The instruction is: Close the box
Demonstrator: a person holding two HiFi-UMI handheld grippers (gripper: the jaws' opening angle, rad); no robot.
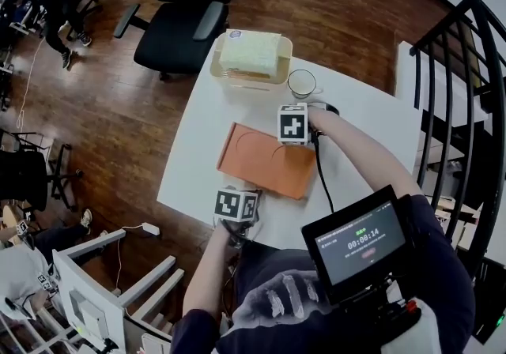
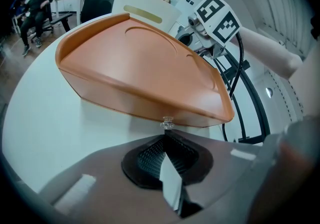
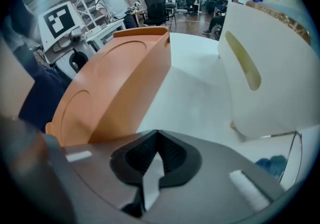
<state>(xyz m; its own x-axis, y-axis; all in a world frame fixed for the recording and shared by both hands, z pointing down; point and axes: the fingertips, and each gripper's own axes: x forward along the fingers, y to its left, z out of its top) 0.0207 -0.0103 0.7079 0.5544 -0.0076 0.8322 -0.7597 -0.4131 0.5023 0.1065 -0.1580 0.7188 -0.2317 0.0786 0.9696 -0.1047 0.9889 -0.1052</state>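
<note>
Closest to you is the small screen (image 1: 360, 243) on your chest, and past it both arms reach out over the white surface (image 1: 364, 119). The orange box (image 1: 265, 159) lies flat in the middle of that surface with its lid already down. No gap shows along the edges that face you, so I judge the closing done or all but done.

Your left tool (image 2: 166, 132) sits at the box's near edge, its jaws drawn fully together with nothing between them. The tips point at a small clear bit (image 2: 167, 123) low on the box's front. I cannot tell whether they touch it. A shut tool makes a firm blunt point, which suits pressing or steadying a lid better than gripping it.

Your right tool (image 3: 156, 135) is shut tight too, and empty. It hovers by the box's far right corner over bare surface, beside the box rather than on it. From there it can brace the box from the other end if it slides.

A cream bin (image 1: 237, 80) holding a pale pack (image 1: 250, 52) and a cup (image 1: 301, 84) stand beyond the box, clear of it, so neither is in the way.
</note>
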